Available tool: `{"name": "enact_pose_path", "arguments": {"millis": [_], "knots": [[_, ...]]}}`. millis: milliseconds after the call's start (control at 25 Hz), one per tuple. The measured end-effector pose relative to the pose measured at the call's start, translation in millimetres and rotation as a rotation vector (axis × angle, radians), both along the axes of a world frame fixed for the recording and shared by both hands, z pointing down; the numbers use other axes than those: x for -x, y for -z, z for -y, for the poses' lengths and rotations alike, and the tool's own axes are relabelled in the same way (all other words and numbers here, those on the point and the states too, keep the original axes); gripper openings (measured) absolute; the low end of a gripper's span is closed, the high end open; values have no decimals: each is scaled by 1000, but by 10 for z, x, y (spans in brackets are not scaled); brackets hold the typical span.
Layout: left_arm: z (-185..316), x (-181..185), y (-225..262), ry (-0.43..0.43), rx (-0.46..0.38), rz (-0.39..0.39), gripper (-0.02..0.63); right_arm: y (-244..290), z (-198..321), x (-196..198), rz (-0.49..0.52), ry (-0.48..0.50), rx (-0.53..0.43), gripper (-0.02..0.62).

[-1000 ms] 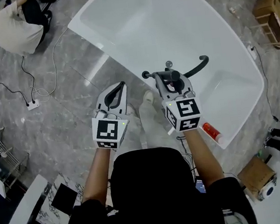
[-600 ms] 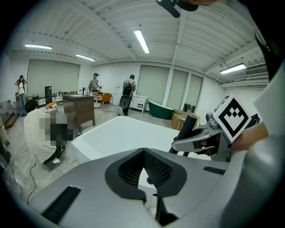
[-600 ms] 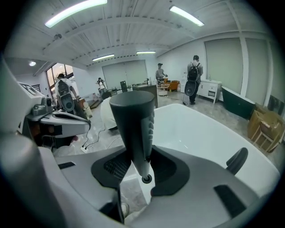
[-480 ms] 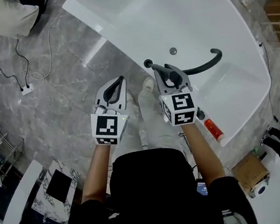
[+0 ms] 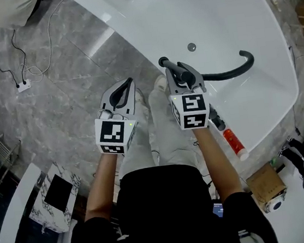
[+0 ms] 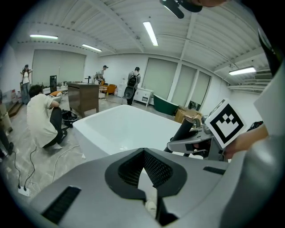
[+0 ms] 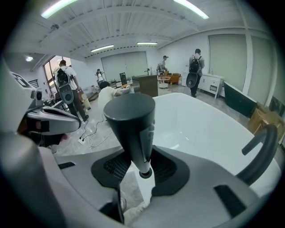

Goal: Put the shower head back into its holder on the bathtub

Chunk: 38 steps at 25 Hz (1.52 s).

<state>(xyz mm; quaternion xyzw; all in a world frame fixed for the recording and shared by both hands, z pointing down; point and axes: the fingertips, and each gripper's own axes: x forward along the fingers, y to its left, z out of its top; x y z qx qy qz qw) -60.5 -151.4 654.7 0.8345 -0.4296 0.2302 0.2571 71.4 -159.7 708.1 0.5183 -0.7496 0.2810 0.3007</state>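
Right gripper (image 5: pixel 181 75): jaws clamped on dark grey conical shower head (image 7: pixel 132 120) | left gripper (image 5: pixel 129 86): jaws together, empty | white bathtub (image 5: pixel 225 4) beside

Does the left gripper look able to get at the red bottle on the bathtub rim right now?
Probably not directly. The right gripper, shut on the shower head, and its forearm lie between the left gripper and the red bottle on the bathtub rim; it would have to cross them.

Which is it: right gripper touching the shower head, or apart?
Touching. The right gripper view shows the right gripper closed on the shower head, jaws pressing its handle.
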Motion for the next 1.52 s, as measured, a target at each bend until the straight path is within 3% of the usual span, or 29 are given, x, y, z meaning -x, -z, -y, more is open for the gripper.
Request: {"name": "enact_pose_path", "arguments": {"millis": [720, 1200, 1520], "knots": [[-72, 94, -486, 24, 60, 20, 14, -641, -8, 82, -38, 26, 56, 138], [0, 124, -459, 11, 31, 28, 14, -652, 35, 139, -35, 25, 39, 140], [-19, 104, -285, -6, 15, 40, 14, -444, 40, 169, -36, 67, 31, 184]]}}
